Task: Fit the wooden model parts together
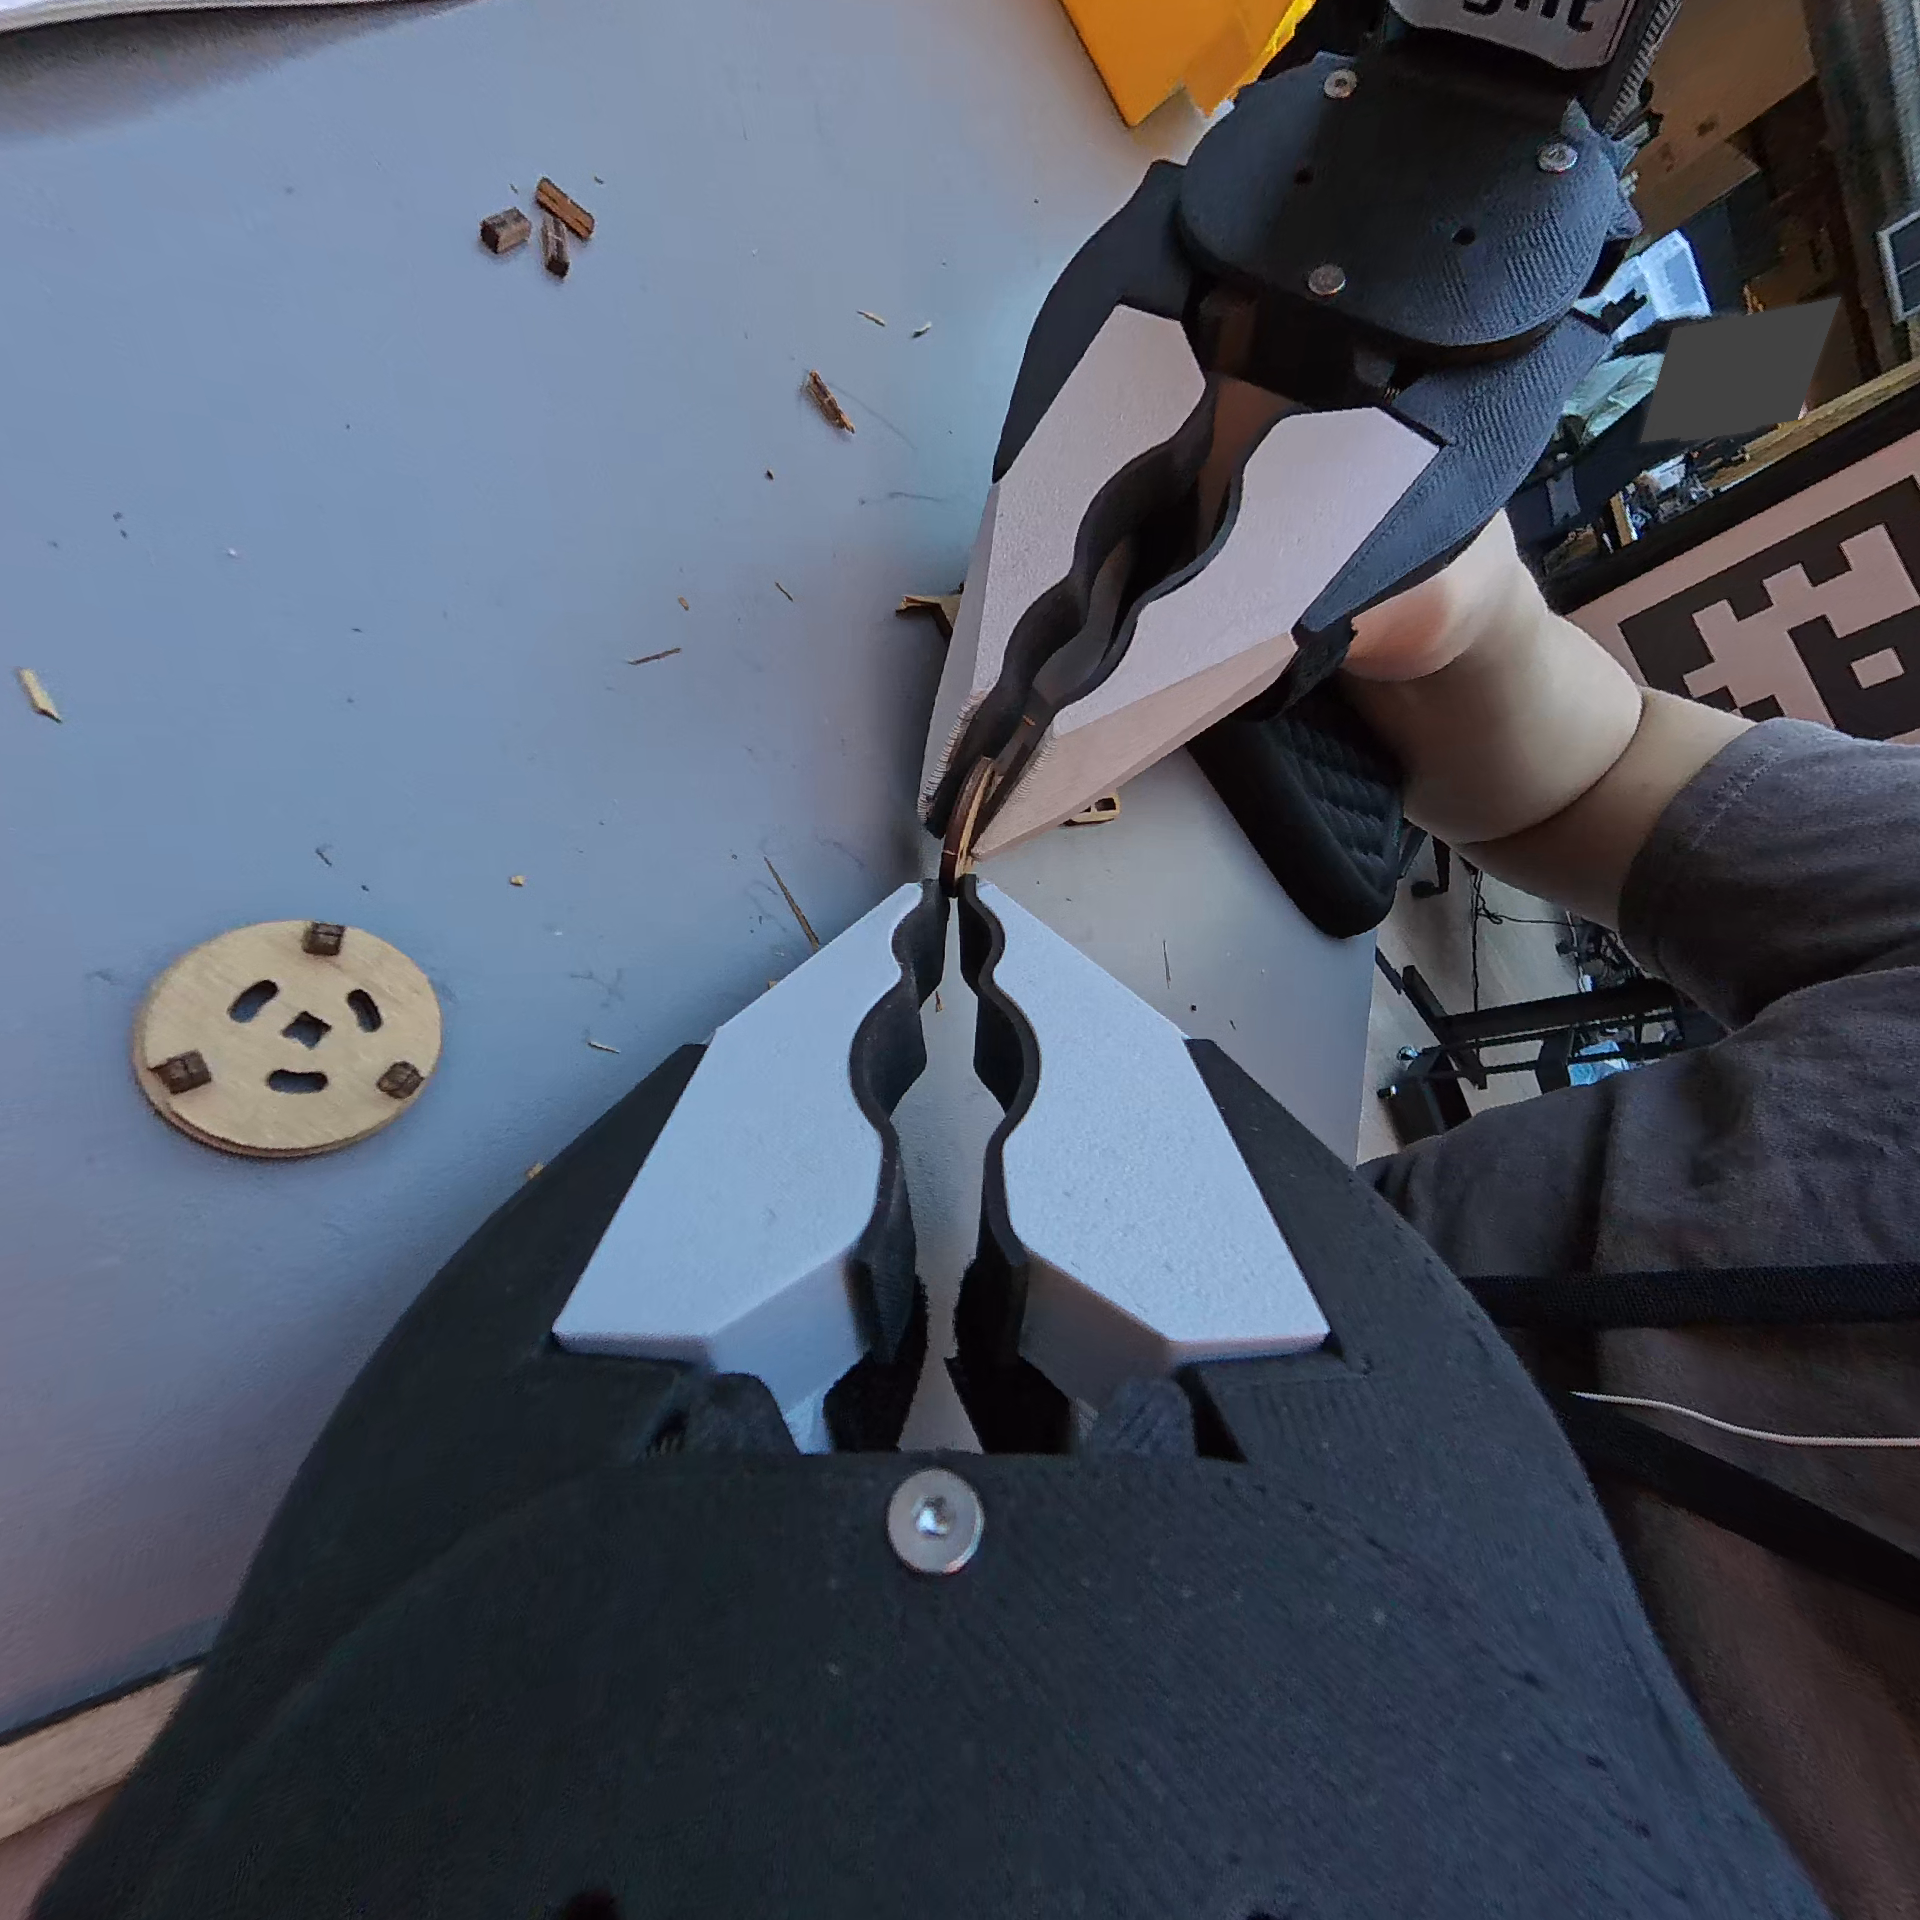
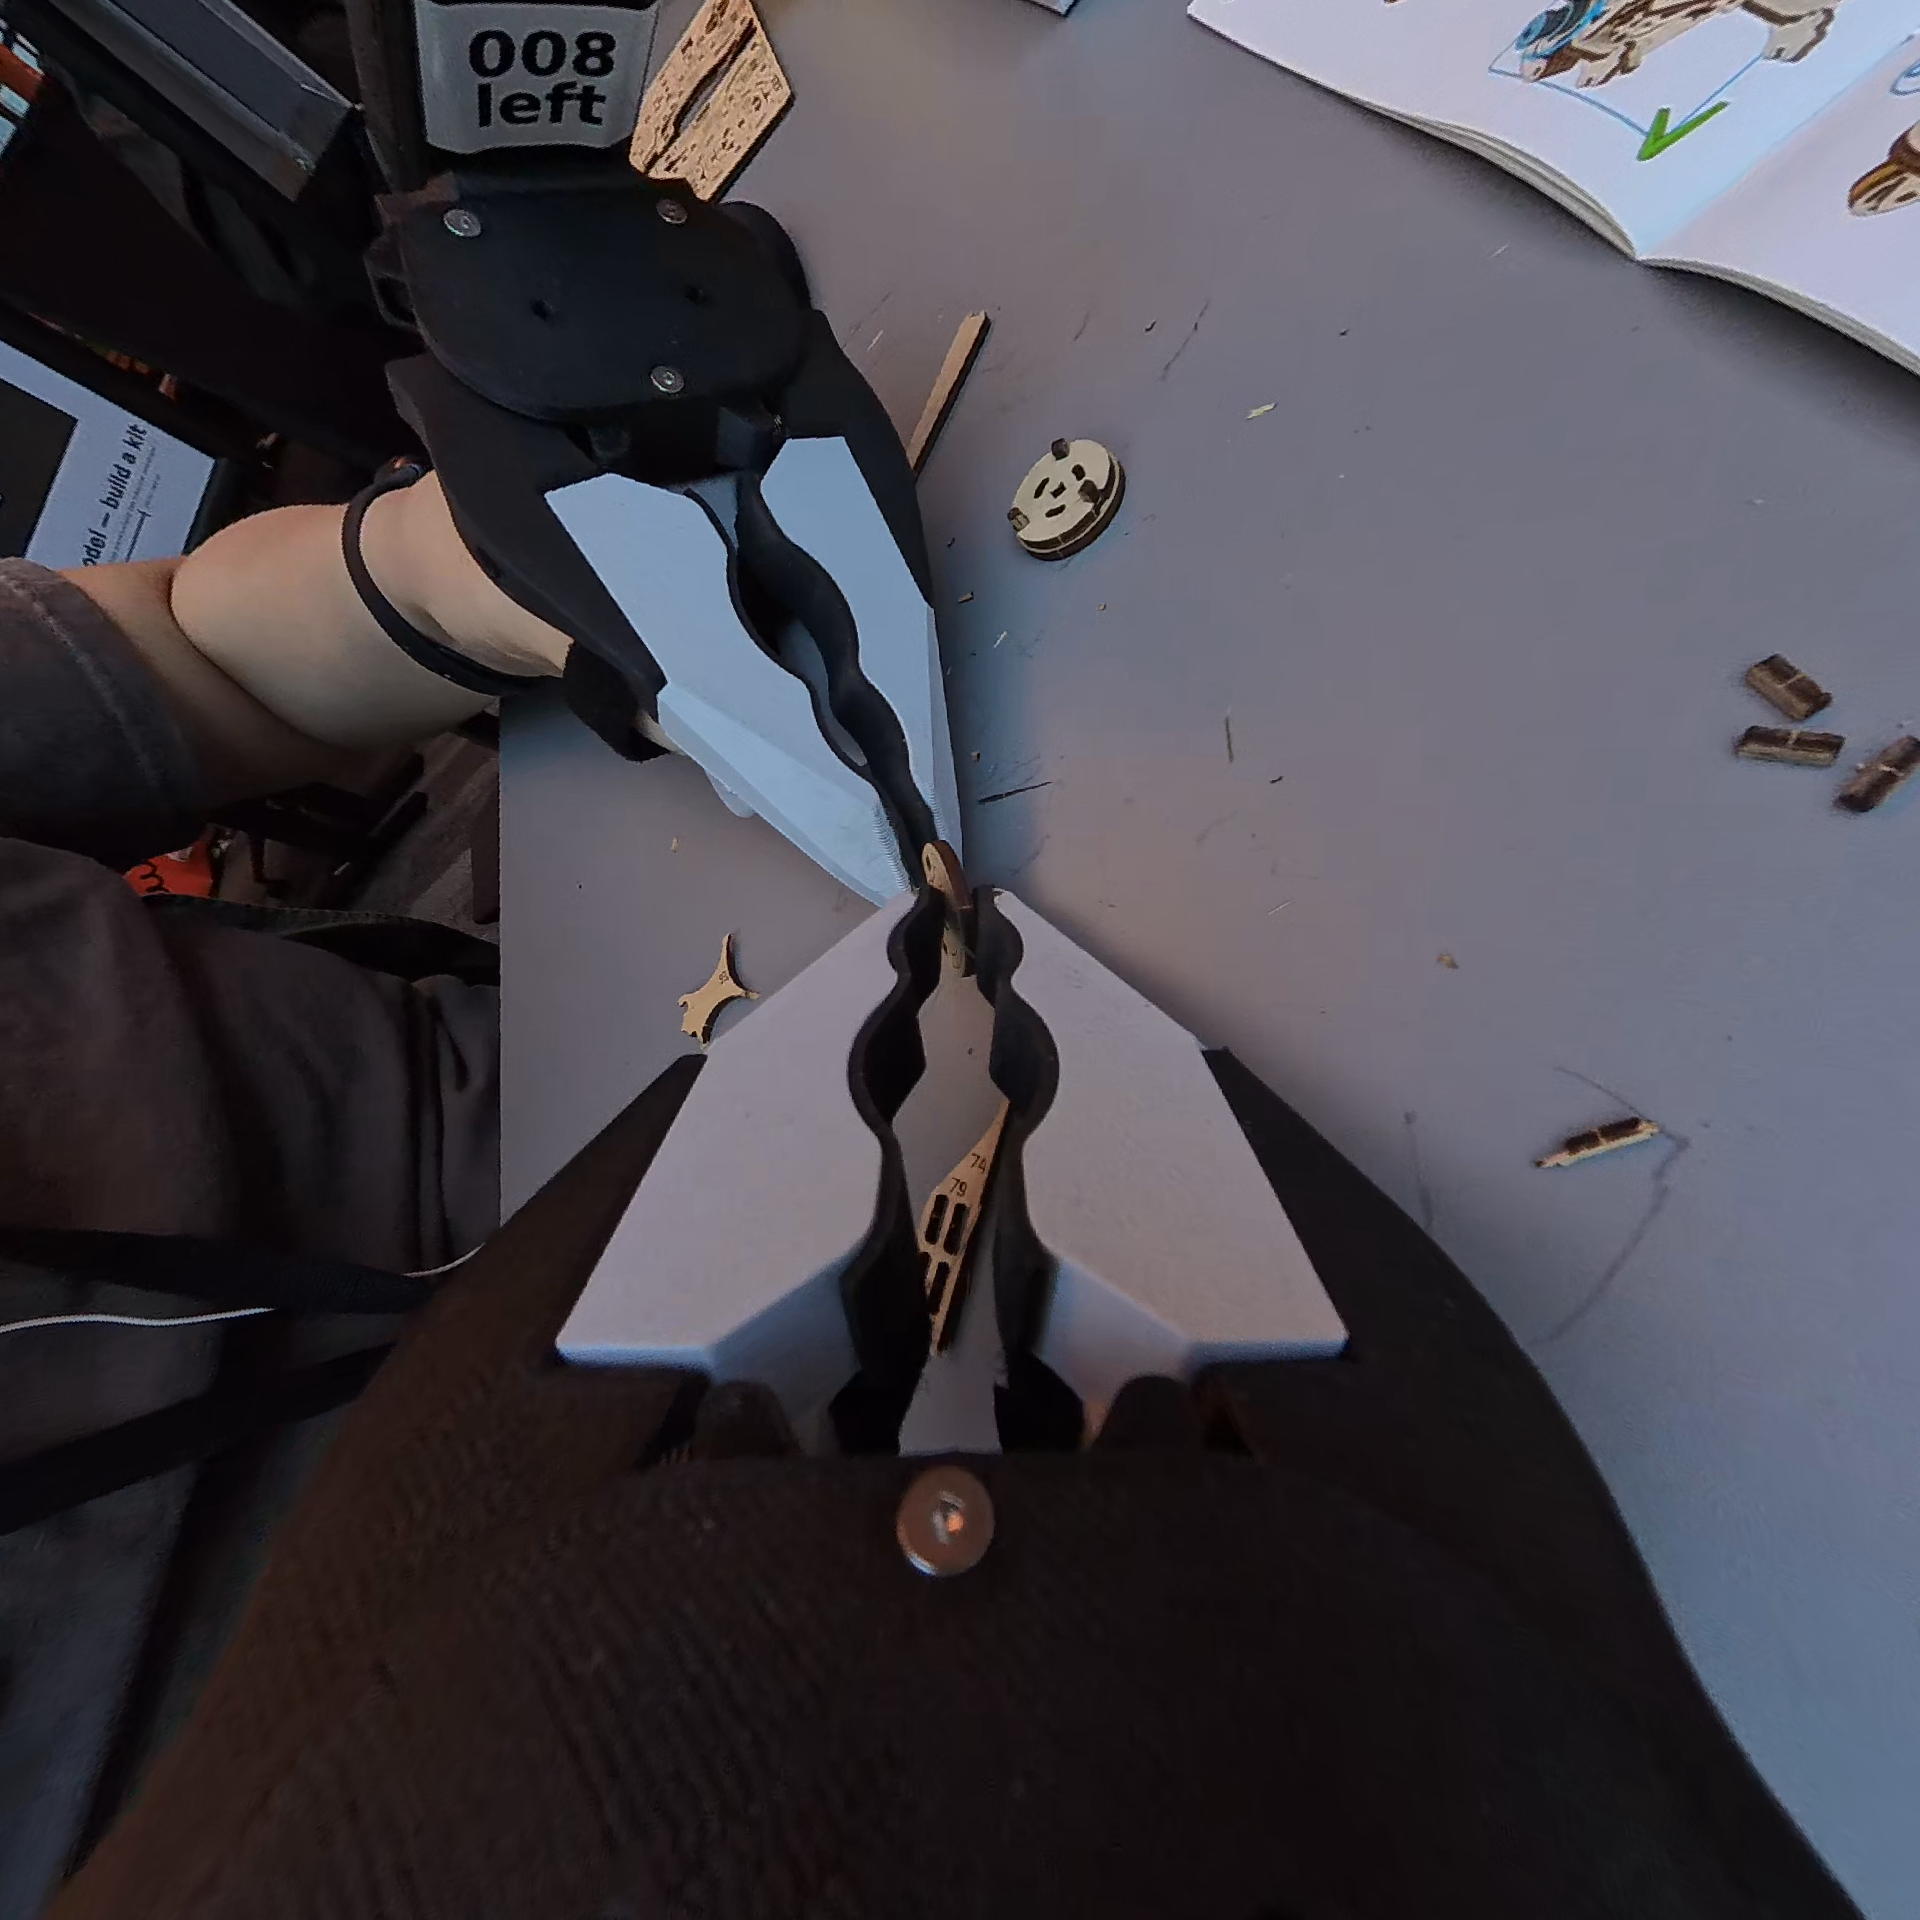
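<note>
Left wrist view: left tongs (image 1: 948,891) and right tongs (image 1: 961,821) met tip to tip over the table (image 1: 416,623) edge, both pinching one small wooden disc (image 1: 958,844), larger wheel (image 1: 288,1037) lying apart on the table; right wrist view: disc (image 2: 948,883) between right tongs (image 2: 954,914) and left tongs (image 2: 928,857), slotted sheet (image 2: 956,1226) below, booklet (image 2: 1621,135) at far corner.

We see a grey bench (image 1: 312,520), its top scuffed and marked with thin dark lines (image 2: 1621,1226) toward its right side. Fine pale splinters (image 1: 655,657) lie scattered across the middle. At the far right corner an open booklet (image 2: 1662,156) with coloured drawings lies flat, partly cut off by the frame. A yellow object (image 1: 1164,42) sits at the far edge; we cannot tell what it is. Beyond the bench's near edge we make out a board with a black-and-white block pattern (image 1: 1787,623), a dark wheeled frame on the floor (image 1: 1475,1039), and a printed sheet (image 2: 104,488).
</note>
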`<state>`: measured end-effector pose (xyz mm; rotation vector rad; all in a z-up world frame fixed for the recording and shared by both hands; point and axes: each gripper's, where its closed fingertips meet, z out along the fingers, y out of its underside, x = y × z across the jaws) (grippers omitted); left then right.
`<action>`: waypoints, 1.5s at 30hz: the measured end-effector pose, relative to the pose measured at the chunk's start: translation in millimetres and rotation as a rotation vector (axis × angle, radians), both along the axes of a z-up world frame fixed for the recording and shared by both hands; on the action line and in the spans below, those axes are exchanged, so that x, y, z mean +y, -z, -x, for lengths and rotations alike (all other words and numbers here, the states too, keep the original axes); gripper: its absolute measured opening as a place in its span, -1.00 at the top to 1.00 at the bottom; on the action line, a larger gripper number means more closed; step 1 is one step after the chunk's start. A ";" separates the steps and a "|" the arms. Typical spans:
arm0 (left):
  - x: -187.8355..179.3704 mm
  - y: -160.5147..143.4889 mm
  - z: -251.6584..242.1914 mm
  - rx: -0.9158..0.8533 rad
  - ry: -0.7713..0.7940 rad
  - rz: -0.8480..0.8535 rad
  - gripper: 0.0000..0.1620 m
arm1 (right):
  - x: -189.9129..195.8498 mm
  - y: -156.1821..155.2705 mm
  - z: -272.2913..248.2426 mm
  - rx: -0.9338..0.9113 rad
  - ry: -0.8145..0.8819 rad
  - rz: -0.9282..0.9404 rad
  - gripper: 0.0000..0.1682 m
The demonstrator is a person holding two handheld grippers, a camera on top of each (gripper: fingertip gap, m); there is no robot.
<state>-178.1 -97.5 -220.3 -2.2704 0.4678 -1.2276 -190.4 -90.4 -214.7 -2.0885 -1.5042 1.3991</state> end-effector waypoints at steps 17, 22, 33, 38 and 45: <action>11.0 -46.0 -0.1 -0.272 -0.039 -0.151 0.72 | 9.5 -48.3 -0.7 0.285 0.031 0.247 0.99; 10.2 -50.1 -7.0 -0.272 -0.011 -0.187 1.00 | 13.9 -63.8 0.7 0.382 0.055 0.308 0.99; 11.7 -59.6 -4.6 -0.336 -0.029 -0.212 1.00 | 11.3 -66.7 0.0 0.395 0.038 0.341 0.99; 7.9 -64.7 -7.0 -0.365 -0.001 -0.228 0.80 | 12.6 -69.6 -0.9 0.410 0.041 0.374 0.98; 10.2 -67.2 -9.8 -0.390 -0.018 -0.228 1.00 | 6.4 -67.8 2.1 0.400 0.022 0.349 0.98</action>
